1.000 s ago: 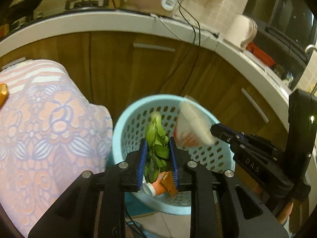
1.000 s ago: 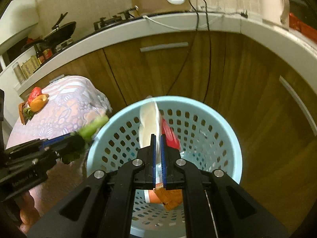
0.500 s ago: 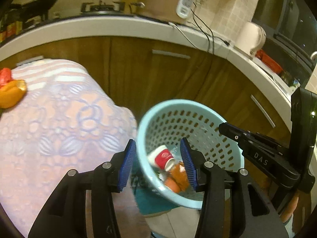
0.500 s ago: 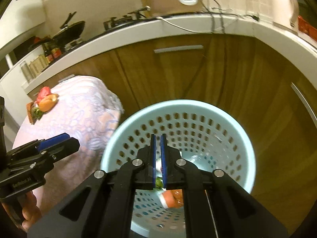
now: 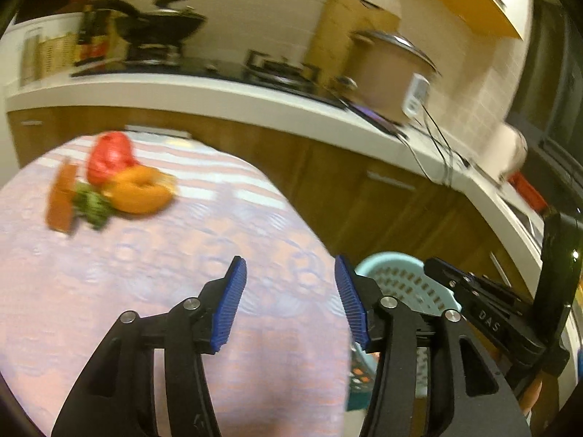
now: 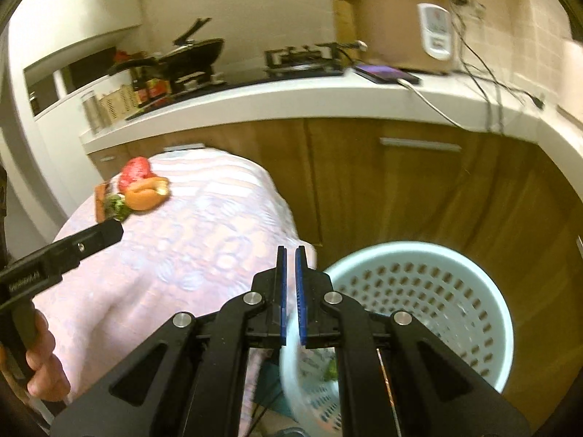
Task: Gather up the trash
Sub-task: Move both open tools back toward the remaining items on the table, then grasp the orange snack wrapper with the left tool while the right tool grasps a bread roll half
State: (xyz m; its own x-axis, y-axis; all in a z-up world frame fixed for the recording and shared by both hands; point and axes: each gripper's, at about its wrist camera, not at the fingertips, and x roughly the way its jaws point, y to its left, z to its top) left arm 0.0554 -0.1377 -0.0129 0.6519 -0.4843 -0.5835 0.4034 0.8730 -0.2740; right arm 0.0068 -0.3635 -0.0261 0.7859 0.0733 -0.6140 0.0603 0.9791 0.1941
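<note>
4 scraps lie far left on the worktop [image 5: 182,291]: red wrapper [image 5: 109,156], orange peel [image 5: 140,193], greens [image 5: 93,205], brown packet [image 5: 62,202]. All look light, soft; pinch edges. My left jaws [image 5: 288,302] just spread, empty; right jaws [image 6: 290,291] clenched, empty. Basket [image 6: 419,251] near right.

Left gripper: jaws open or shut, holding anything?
Open and empty: the left gripper jaws, just opening, stand apart with only the tablecloth showing between them.
</note>
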